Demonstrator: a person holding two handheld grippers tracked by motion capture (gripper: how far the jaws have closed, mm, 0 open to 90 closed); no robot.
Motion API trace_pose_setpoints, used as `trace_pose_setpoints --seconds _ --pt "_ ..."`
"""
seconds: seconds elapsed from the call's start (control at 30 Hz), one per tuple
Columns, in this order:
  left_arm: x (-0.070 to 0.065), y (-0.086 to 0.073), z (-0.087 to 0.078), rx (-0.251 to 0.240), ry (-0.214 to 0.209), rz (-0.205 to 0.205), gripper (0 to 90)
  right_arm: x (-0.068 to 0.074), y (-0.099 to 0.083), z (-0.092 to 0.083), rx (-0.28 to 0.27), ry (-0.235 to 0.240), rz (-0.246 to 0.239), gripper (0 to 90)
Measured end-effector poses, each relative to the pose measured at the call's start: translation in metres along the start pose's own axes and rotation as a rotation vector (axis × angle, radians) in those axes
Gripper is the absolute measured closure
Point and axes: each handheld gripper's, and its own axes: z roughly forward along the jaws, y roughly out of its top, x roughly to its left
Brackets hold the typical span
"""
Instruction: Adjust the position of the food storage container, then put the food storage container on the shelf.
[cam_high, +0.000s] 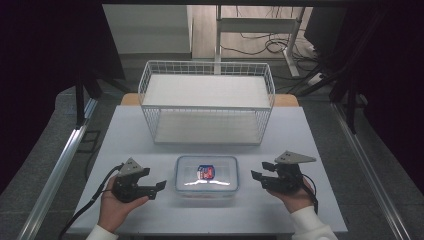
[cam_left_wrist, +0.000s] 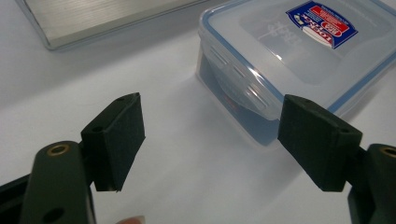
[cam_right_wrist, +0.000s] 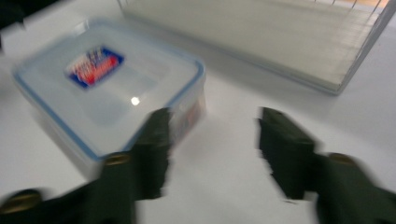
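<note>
A clear plastic food box (cam_high: 207, 175) with a blue-edged snap lid and a red/blue label sits lid-on at the near centre of a white table (cam_high: 300, 130), between the two hand-held grippers. From the left gripper view, its near side latch (cam_left_wrist: 238, 79) lies flat against the box wall.

Left gripper (cam_high: 159, 187) sits just left of the box, not touching it. Its two black jaws stand wide apart w/ nothing between them; bare tabletop shows in the gap.

Right gripper (cam_high: 261, 170) sits just right of the box, also apart from it. Its jaws are apart, nothing gripped. The right gripper view is motion-blurred, w/ the box's corner near the left jaw.

Behind the box, toward the far edge of the table, stands a white wire basket (cam_high: 206, 95), 2 tiers, w/ flat white shelves. Both of the person's hands enter from the bottom, white sleeves at the wrists.
</note>
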Motion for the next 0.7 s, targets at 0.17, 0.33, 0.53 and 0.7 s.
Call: trace_pose_setpoints --seconds 0.17,0.33,0.53,0.7 --pt "0.001 0.000 0.001 0.004 0.002 0.005 22.4 -0.007 0.001 0.001 -0.031 0.135 0.094 24.8" --pt "-0.001 0.000 0.002 0.011 -0.002 0.008 22.4 -0.005 0.001 0.003 -0.038 0.139 0.106 20.7" --pt "-0.003 0.002 0.000 -0.011 -0.015 0.003 22.3 -0.004 0.001 0.001 -0.056 0.171 0.142 18.4" --pt "-0.013 0.008 -0.003 -0.041 -0.042 0.028 21.3 -0.003 0.003 0.002 -0.048 0.186 0.164 18.7"
